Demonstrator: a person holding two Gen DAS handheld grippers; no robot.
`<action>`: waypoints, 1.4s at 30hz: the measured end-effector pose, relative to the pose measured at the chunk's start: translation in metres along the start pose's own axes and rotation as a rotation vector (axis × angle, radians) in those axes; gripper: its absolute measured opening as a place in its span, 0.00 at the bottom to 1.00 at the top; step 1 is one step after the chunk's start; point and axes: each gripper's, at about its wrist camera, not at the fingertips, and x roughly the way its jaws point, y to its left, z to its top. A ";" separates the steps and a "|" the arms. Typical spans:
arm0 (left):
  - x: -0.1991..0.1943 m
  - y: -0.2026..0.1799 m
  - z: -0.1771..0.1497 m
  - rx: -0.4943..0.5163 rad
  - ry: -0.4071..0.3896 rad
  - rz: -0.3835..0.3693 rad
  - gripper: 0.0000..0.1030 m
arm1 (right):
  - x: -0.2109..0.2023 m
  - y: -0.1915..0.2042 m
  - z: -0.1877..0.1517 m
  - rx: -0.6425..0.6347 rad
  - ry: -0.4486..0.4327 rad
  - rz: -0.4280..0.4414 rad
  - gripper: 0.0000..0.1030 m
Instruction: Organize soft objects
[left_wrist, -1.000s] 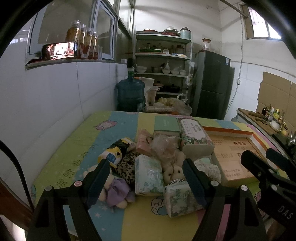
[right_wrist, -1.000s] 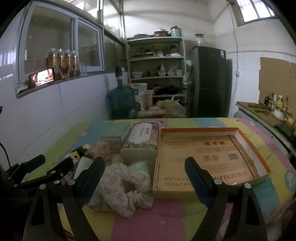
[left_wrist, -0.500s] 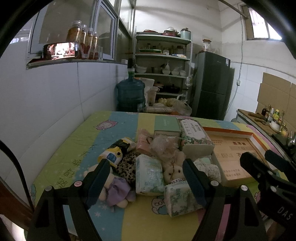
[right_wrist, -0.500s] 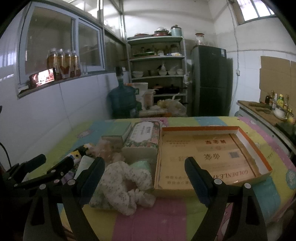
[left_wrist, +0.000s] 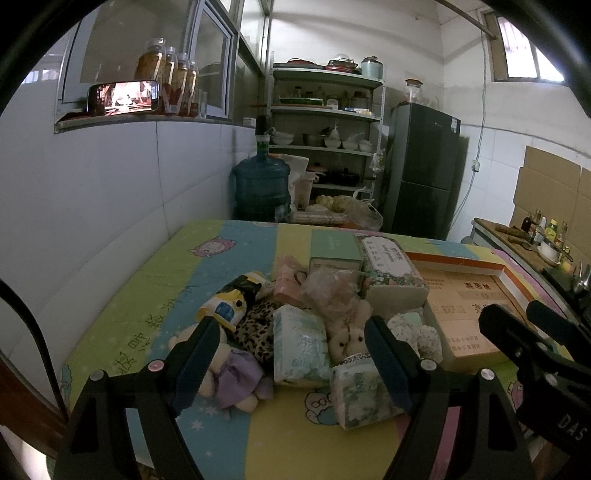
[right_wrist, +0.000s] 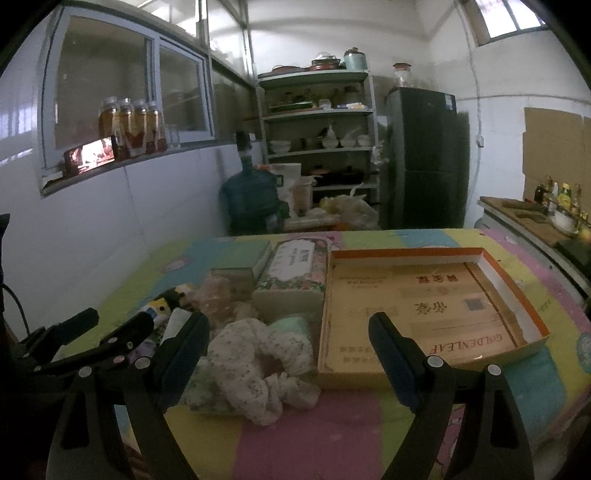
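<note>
A heap of soft things lies on the colourful mat (left_wrist: 155, 295): a tissue pack (left_wrist: 300, 347), a small bear toy (left_wrist: 347, 338), a second floral pack (left_wrist: 360, 395), a purple-dressed doll (left_wrist: 236, 376), a leopard pouch (left_wrist: 255, 330). A floral scrunchie (right_wrist: 255, 354) lies beside the open cardboard box (right_wrist: 424, 306). My left gripper (left_wrist: 291, 358) is open and empty, hovering before the heap. My right gripper (right_wrist: 288, 350) is open and empty, between scrunchie and box.
A floral tissue box (right_wrist: 295, 273) and a green box (left_wrist: 334, 251) stand behind the heap. A water jug (left_wrist: 260, 188), shelves (left_wrist: 325, 147) and a fridge (left_wrist: 421, 170) are beyond the table. The wall (left_wrist: 92, 206) runs along the left. A counter (right_wrist: 532, 218) is at right.
The right wrist view has shifted slightly, so the scrunchie and box sit a little lower and closer. Both grippers stay open; nothing was grasped.
</note>
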 end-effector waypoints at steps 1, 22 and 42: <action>0.000 0.000 0.000 0.000 0.000 0.000 0.78 | 0.000 0.000 0.000 0.000 0.000 0.001 0.86; 0.000 0.013 -0.007 -0.022 -0.023 0.016 0.78 | 0.006 0.002 -0.011 -0.037 0.030 0.091 0.86; 0.011 0.035 -0.051 -0.018 -0.026 -0.115 0.78 | 0.067 0.014 -0.047 -0.087 0.215 0.237 0.51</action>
